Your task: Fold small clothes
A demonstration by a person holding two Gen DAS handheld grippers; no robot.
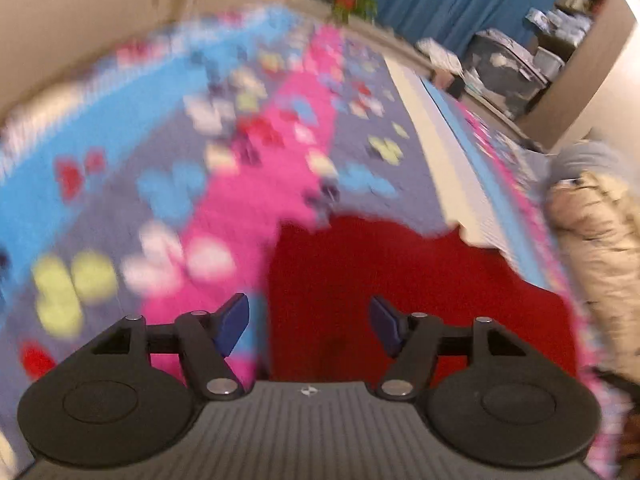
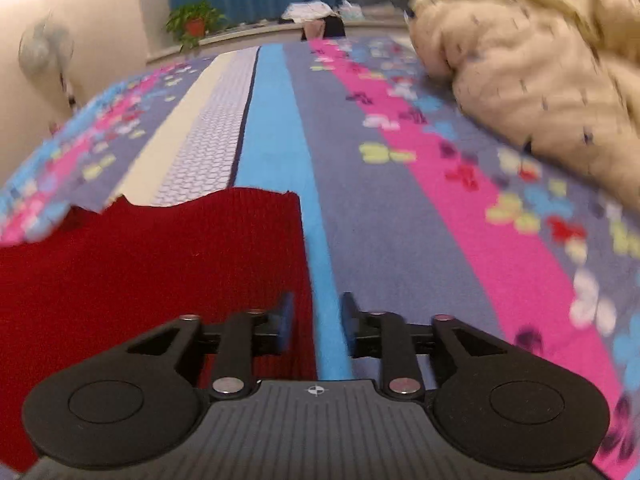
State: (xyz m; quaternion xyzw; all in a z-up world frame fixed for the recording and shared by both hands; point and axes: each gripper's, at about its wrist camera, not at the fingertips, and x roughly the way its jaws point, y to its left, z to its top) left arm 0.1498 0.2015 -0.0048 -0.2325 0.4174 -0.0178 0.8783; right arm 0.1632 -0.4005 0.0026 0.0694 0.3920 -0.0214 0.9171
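A red knit garment (image 1: 400, 292) lies flat on a bed with a striped butterfly blanket (image 1: 168, 168). My left gripper (image 1: 309, 322) is open wide, just above the garment's left edge, holding nothing. The view is blurred. In the right wrist view the same red garment (image 2: 152, 264) lies at the lower left, its right edge running under my right gripper (image 2: 316, 322). That gripper is open with a narrower gap, straddling the garment's right edge and a blue stripe of the blanket (image 2: 400, 220). It holds nothing.
A cream padded jacket (image 2: 540, 92) lies on the bed at the right; it also shows in the left wrist view (image 1: 596, 248). A potted plant (image 2: 194, 24), a fan (image 2: 46, 50), blue curtains and storage boxes (image 1: 508, 68) stand beyond the bed.
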